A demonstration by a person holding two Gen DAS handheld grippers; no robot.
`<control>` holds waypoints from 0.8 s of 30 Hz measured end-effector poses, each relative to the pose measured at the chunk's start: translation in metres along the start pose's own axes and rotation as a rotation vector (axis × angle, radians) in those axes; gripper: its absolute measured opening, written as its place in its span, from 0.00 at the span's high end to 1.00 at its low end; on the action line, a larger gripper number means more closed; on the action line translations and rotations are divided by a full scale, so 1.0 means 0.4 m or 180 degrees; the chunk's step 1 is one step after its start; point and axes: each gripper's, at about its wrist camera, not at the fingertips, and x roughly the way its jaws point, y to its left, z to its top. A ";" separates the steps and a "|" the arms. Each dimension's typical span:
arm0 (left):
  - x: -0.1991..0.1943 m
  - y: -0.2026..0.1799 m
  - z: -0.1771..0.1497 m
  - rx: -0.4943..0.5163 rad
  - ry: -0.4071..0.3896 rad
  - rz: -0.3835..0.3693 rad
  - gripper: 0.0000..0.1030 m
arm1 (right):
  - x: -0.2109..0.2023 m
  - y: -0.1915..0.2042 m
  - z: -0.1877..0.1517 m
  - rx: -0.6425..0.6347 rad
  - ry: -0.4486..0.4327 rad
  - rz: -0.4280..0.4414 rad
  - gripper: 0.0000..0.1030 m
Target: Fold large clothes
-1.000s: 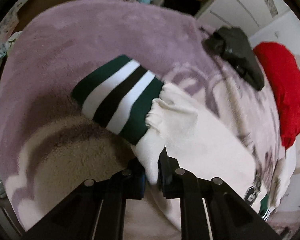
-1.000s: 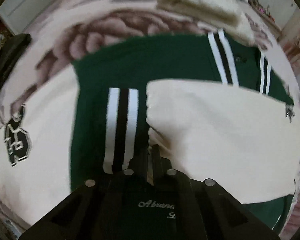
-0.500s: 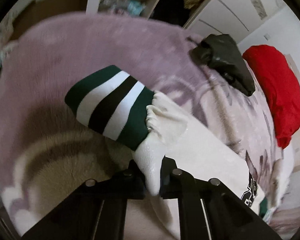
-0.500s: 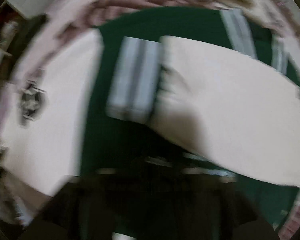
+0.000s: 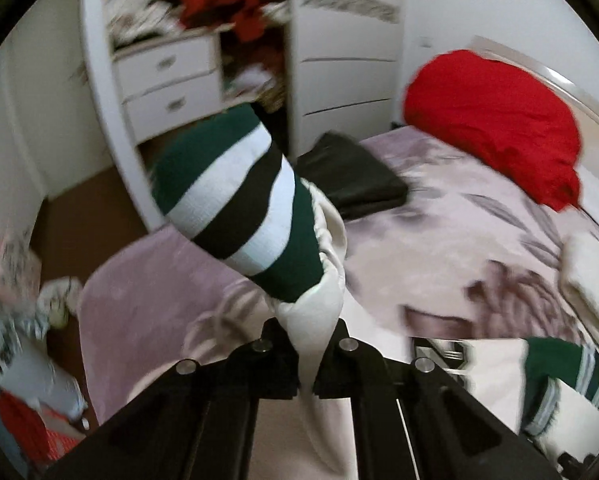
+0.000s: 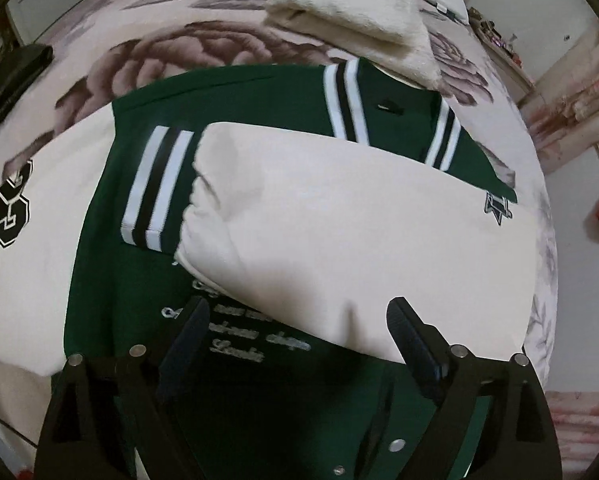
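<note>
A green varsity jacket (image 6: pixel 235 112) with cream sleeves lies back-up on the bed. My left gripper (image 5: pixel 307 344) is shut on the cream left sleeve (image 5: pixel 319 304), lifted off the bed; its green, white and black striped cuff (image 5: pixel 239 196) stands up in front of the camera. In the right wrist view the other cream sleeve (image 6: pixel 339 224) lies folded across the green back, its striped cuff (image 6: pixel 159 188) flat. My right gripper (image 6: pixel 299 320) hangs just above that sleeve, its jaws opening wide, with nothing pressed between the pads.
The bed carries a mauve floral blanket (image 5: pixel 479 240), a red pillow (image 5: pixel 495 120), a black folded garment (image 5: pixel 351 176) and a folded cream towel (image 6: pixel 351 20). A white wardrobe with drawers (image 5: pixel 167 80) stands beyond the bed edge; clutter lies on the floor at left (image 5: pixel 19 320).
The left gripper has risen steeply with the sleeve, cuff now off the bed against the wardrobe. The right gripper went from shut on the folded sleeve to wide open, leaving it lying flat.
</note>
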 end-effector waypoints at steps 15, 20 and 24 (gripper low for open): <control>-0.342 -0.892 -0.281 0.1538 0.0049 -0.1507 0.98 | 0.046 -0.683 -0.172 0.1090 0.0356 0.0318 0.11; -0.421 -1.168 -0.506 0.2214 0.0217 -0.1961 0.98 | 0.081 -0.943 -0.318 0.1550 0.0577 0.0127 0.11; -0.411 -1.278 -0.673 0.2699 0.0494 -0.1953 0.95 | 0.108 -1.062 -0.413 0.1798 0.0723 0.0119 0.11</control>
